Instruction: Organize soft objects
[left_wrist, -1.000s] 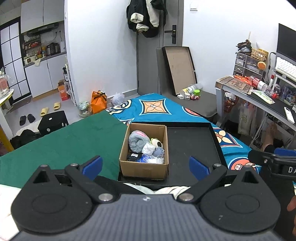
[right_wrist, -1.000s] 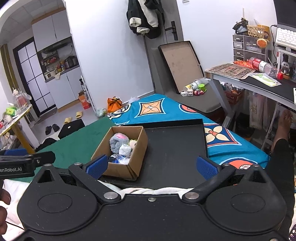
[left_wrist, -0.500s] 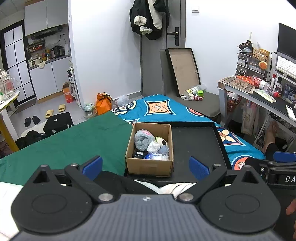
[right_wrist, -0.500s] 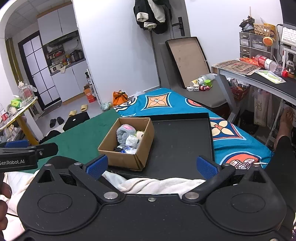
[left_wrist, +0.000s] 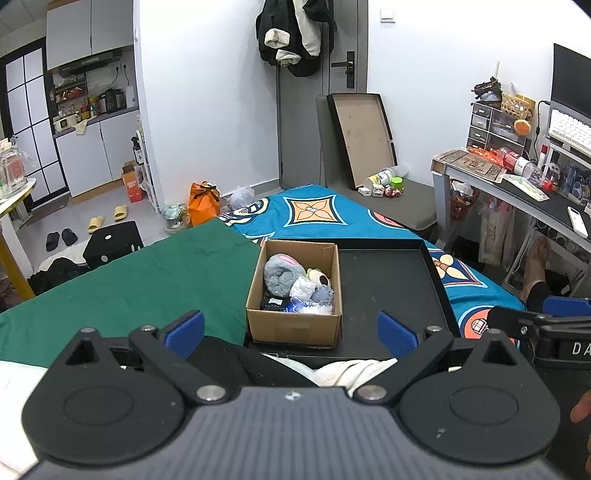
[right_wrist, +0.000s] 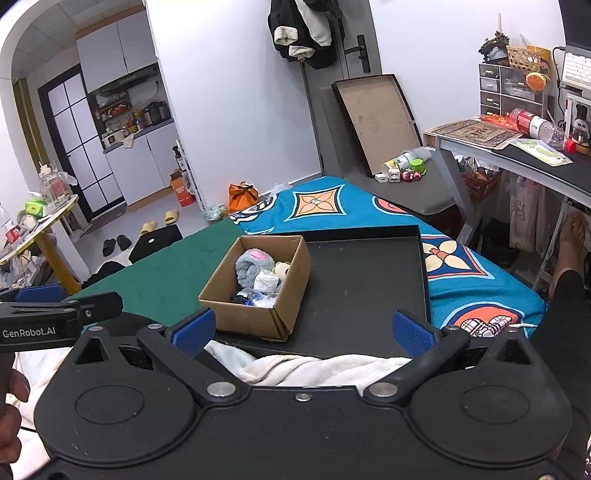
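Nearest to us, both grippers hang spread wide and hold nothing: the left gripper (left_wrist: 291, 328) and the right gripper (right_wrist: 301, 330) each show their blue pads far apart, with only air and bedding between them. Just below them lies a rumpled white blanket (right_wrist: 314, 369), and we judge it the first hazard: a low reach forward could catch a fingertip in its folds and drag it onto the tray.

Beyond the blanket sits the black tray (left_wrist: 391, 280) on the bed, and in its left part stands the cardboard box (left_wrist: 293, 326), open at the top. From the left gripper the box is ahead and nearly centred; from the right gripper it is ahead and to the left (right_wrist: 255, 317). Neither gripper touches it.

Inside the box the soft things are crowded together: a grey plush toy (left_wrist: 282, 271) with a pink patch at the far end, a small pale plush with a dark eye (left_wrist: 317, 277) beside it, and crinkled plastic wrapping (left_wrist: 306, 302) towards the near wall, over something dark that we cannot identify. We expect the crowding to be the main risk: wide fingers going in could close on two items at once, or nudge the light box across the tray. The plush may also slip from a shallow pinch.
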